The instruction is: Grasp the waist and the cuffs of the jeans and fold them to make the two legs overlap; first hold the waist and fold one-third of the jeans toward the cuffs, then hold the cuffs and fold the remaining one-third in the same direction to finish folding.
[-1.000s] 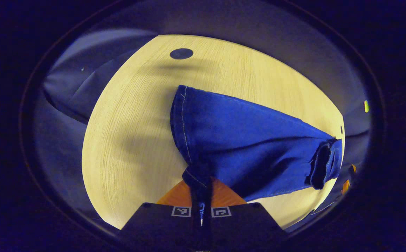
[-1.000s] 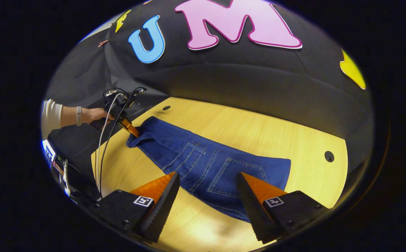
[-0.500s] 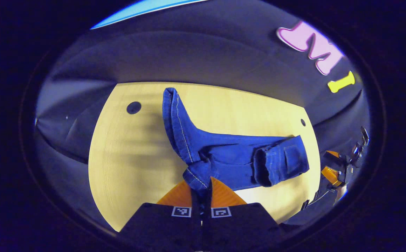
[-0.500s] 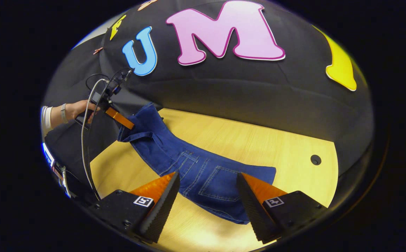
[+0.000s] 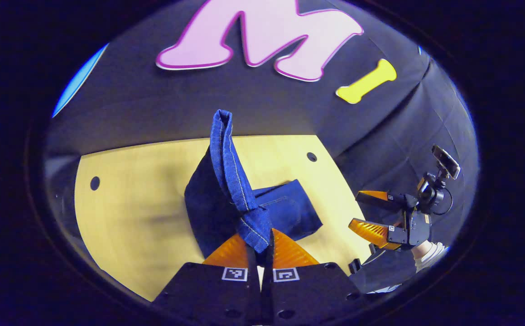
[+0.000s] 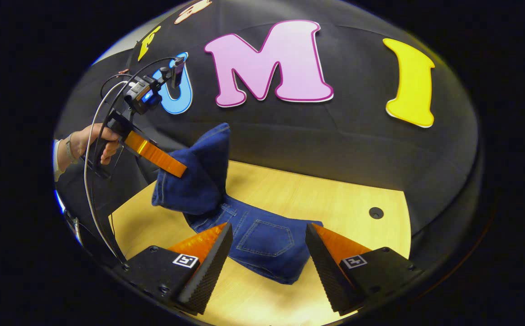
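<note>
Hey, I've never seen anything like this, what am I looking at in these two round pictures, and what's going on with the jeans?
A person holds a handheld two-finger tool in each hand; each carries a fisheye camera looking along its own fingers, hence the round pictures.

The left gripper view is taken from the left gripper. Its jaws are closed on the cuff end of the jeans, lifting it off the wooden table. The other tool shows at the right edge.

The right gripper view is taken from the right gripper. Its jaws stand wide open, holding nothing, above the pocket end of the jeans, which lies on the table. Farther off you see a hand raising the left gripper with the denim in it.

So one end is being carried over for a fold.
</note>
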Demonstrator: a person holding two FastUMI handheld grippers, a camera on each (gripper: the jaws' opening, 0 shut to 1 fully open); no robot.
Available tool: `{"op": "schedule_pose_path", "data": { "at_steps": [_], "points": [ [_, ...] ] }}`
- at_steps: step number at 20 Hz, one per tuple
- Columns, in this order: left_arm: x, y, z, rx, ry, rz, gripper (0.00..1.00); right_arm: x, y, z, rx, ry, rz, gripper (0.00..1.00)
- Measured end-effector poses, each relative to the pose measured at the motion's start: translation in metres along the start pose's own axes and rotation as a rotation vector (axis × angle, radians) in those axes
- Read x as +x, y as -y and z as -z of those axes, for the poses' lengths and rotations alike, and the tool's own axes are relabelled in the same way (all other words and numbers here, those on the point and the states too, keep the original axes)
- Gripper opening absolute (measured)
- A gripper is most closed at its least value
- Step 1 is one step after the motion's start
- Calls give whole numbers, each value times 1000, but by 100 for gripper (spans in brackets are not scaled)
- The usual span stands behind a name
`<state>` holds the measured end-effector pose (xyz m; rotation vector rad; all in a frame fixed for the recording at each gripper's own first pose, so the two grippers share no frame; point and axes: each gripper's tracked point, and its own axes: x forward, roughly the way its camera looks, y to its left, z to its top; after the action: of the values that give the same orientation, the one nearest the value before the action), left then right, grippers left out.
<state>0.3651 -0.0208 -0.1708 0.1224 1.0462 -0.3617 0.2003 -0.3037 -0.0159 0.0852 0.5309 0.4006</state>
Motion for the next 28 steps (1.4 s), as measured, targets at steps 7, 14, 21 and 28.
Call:
{"op": "schedule_pose_path", "data": {
  "at_steps": [7,14,21,28],
  "points": [
    [121,62,41,79,-118,-5,6,-46,37,14,-10,13,69,99],
    [215,57,82,96,-194,-127,6,-65,59,20,-3,20,87,99],
    [240,64,98,0,-179,-163,69,-46,82,32,18,-11,41,99],
    [192,76,55,-3,115,-184,95,-35,83,22,-62,43,120,99]
  ]
}}
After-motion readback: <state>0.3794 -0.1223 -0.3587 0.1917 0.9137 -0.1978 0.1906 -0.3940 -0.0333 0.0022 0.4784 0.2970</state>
